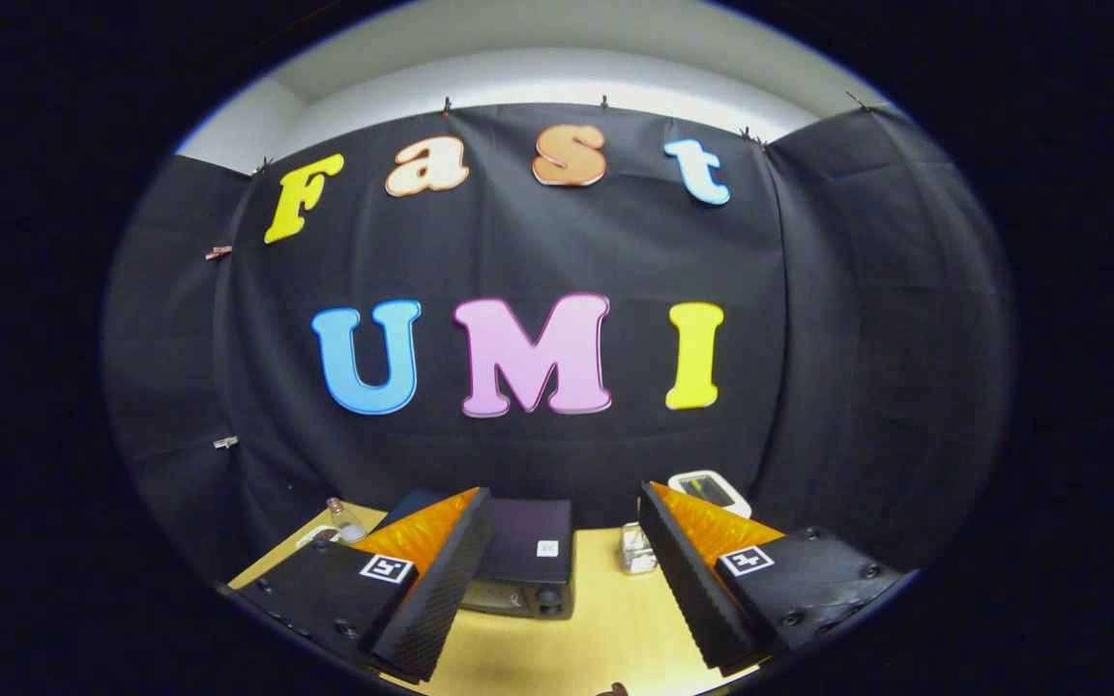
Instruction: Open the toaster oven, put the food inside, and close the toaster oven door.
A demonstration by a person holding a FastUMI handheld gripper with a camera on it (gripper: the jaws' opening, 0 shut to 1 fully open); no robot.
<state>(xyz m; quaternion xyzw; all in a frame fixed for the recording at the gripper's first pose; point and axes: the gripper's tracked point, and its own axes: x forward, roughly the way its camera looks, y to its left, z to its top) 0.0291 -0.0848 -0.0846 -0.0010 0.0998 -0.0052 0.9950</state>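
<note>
A dark toaster oven (524, 559) stands on the wooden table (605, 628), seen from above and behind my left finger, which hides part of it. Its knobs show on the front at the right; the door's state I cannot tell. My gripper (565, 580) hangs high above the table, open, with nothing between its fingers. The oven lies just ahead, between the fingers and nearer the left one. A small brown thing (612, 689) peeks in at the table's near edge; what it is I cannot tell.
A small clear glass jar (635, 547) stands on the table right of the oven. A small bottle (345, 520) lies at the back left. A white device (712, 490) sits beyond the right finger by the black cloth wall.
</note>
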